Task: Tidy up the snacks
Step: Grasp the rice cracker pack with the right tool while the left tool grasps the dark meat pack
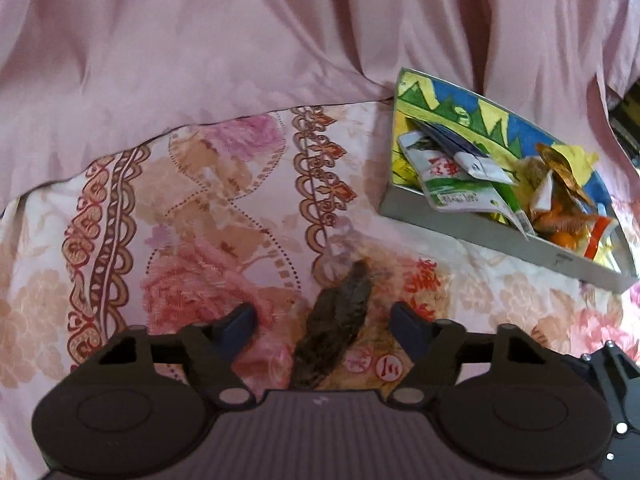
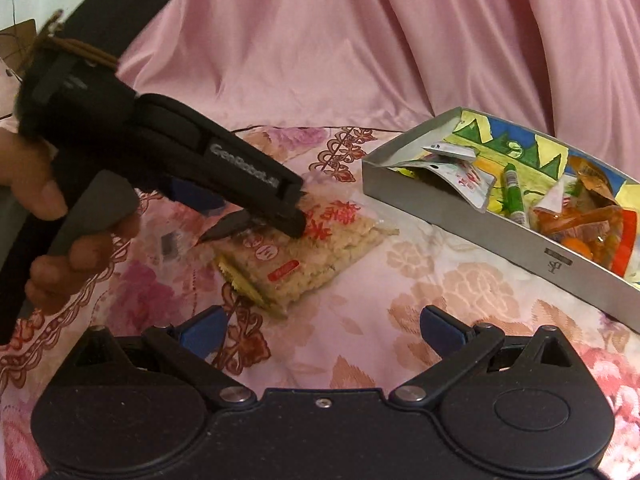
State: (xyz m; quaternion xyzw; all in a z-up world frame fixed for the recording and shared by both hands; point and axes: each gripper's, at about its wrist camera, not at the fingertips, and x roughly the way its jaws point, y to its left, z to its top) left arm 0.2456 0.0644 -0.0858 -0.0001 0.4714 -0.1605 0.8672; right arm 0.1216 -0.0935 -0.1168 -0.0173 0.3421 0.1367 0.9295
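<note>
A dark brown snack in a clear wrapper (image 1: 334, 320) lies on the flowered bedspread, partly on top of a rice-cracker packet with red characters (image 1: 426, 292). My left gripper (image 1: 324, 320) stands over it with a finger on each side; the pads are clear of the wrapper. In the right wrist view a hand holds the left gripper (image 2: 260, 228) tilted down onto the cracker packet (image 2: 308, 256). My right gripper (image 2: 324, 330) hovers open nearer the camera, with only bedspread between its fingers.
A grey box with a colourful lining (image 1: 480, 236) (image 2: 440, 216) sits to the right and holds several snack packets, white-green (image 1: 452, 184) and orange (image 2: 568, 220). A small clear packet (image 2: 170, 244) lies left of the crackers. Pink draped cloth (image 2: 360, 40) rises behind.
</note>
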